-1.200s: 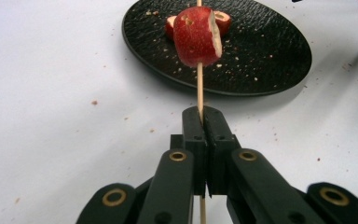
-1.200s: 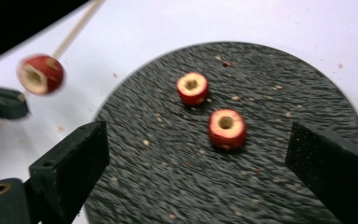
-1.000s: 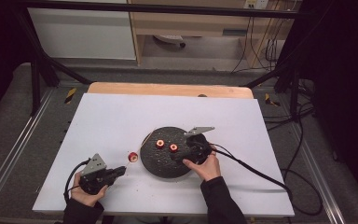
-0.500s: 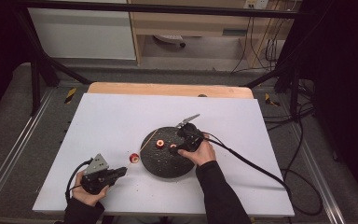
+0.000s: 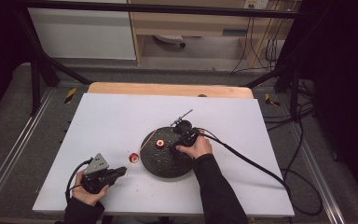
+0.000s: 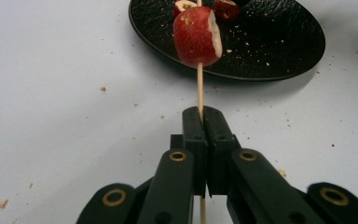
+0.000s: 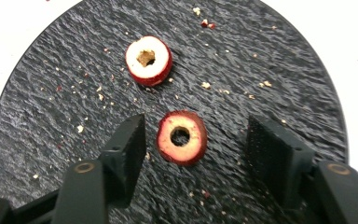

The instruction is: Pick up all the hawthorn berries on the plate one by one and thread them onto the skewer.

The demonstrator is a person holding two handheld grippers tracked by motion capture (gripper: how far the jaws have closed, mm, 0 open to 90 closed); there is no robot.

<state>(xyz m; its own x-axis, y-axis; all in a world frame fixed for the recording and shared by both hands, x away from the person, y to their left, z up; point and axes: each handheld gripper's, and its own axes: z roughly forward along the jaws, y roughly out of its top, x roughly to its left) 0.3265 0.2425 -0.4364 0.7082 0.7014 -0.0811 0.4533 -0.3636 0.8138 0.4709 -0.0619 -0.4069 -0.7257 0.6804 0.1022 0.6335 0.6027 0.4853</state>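
My left gripper (image 6: 206,114) is shut on a thin wooden skewer (image 6: 199,88) with a red fruit piece (image 6: 196,36) threaded near its far end. In the high view that gripper (image 5: 120,171) rests at the table's front left, and the skewered piece (image 5: 133,157) hangs just left of the black plate (image 5: 168,165). My right gripper (image 7: 196,133) hovers over the plate, its jaws either side of a red cored fruit ring (image 7: 182,137) without touching it. The jaws have just been closing. A second cored piece (image 7: 148,60) lies farther on.
The round black plate (image 7: 270,70) is strewn with crumbs and sits mid-table on a white sheet (image 5: 112,121). A wooden table edge (image 5: 168,88) runs along the back. A black cable (image 5: 251,161) trails right from my right gripper (image 5: 175,144).
My right gripper has moved from the plate's right edge leftward over it, and its jaws have narrowed around one fruit ring. The left gripper and skewer have stayed put.
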